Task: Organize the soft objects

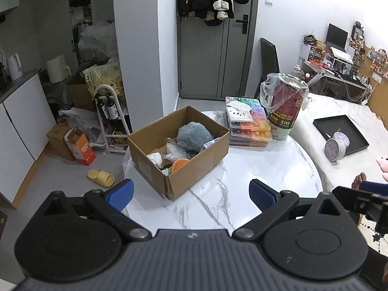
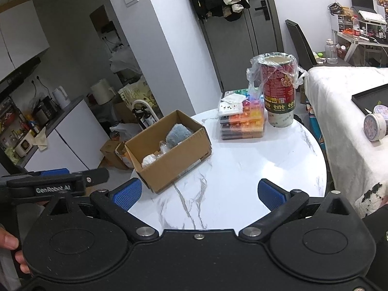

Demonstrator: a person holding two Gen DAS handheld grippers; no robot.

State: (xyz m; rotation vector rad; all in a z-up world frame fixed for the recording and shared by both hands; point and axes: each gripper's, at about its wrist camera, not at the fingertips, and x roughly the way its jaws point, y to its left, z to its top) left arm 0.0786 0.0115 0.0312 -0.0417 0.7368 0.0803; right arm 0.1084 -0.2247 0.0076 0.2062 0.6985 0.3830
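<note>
An open cardboard box [image 1: 194, 167] stands on the round white marble table [image 1: 266, 169]. Inside lie a blue-grey plush [image 1: 194, 135], an orange and green soft toy [image 1: 178, 164], a white soft lump [image 1: 155, 158] and clear plastic bags. The box [image 2: 174, 162] and the plush [image 2: 178, 133] also show in the right wrist view. My left gripper [image 1: 191, 194] is open and empty, just in front of the box. My right gripper [image 2: 198, 194] is open and empty over the table's near edge, right of the box.
Stacked colourful plastic cases [image 1: 249, 126] and a red tube lined with a plastic bag [image 1: 283, 106] stand at the table's back. A bed with a black tray [image 1: 339, 131] and a round tin [image 1: 335, 149] is on the right. Floor clutter, a rack and a yellow slipper [image 1: 100, 177] lie left.
</note>
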